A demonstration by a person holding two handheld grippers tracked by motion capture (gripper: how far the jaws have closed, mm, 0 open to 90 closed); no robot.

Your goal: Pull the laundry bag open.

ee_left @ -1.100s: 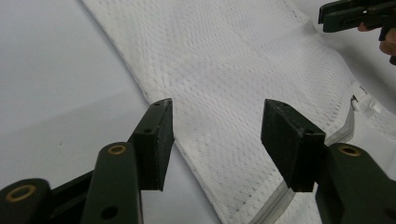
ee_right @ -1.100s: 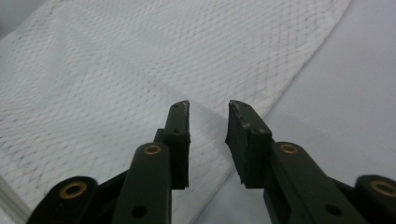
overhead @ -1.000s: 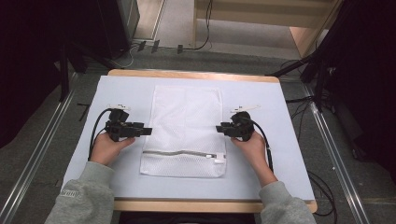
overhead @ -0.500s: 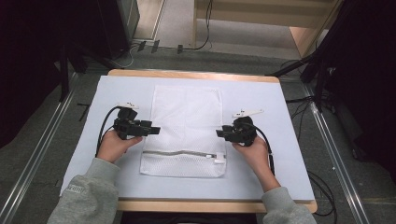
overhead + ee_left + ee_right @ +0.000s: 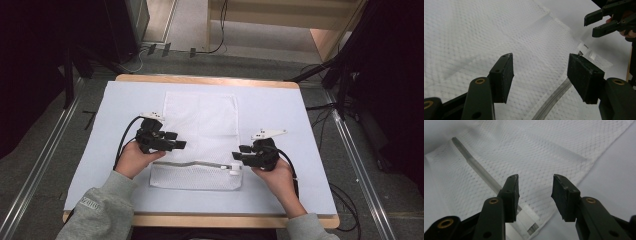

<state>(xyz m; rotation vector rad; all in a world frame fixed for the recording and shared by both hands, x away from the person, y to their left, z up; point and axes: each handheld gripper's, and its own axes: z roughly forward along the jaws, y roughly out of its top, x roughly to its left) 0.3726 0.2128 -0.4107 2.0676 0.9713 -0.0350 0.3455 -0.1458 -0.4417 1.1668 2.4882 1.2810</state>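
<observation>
Left tool [image 5: 181, 145]: in your left hand [image 5: 134, 157], left of centre in the high view, jaws wide apart, nothing between them.
Right tool [image 5: 236, 155]: in your right hand [image 5: 276, 172], lower right of centre, jaws just been opening, nothing gripped.
Forearms: rising from the bottom edge, grey sleeves.

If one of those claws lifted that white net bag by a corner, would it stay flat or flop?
Probably flop: the mesh bag looks thin and lies limp, flat on the table. Likely very light. Its zipper strip may hang a little stiffer.
</observation>
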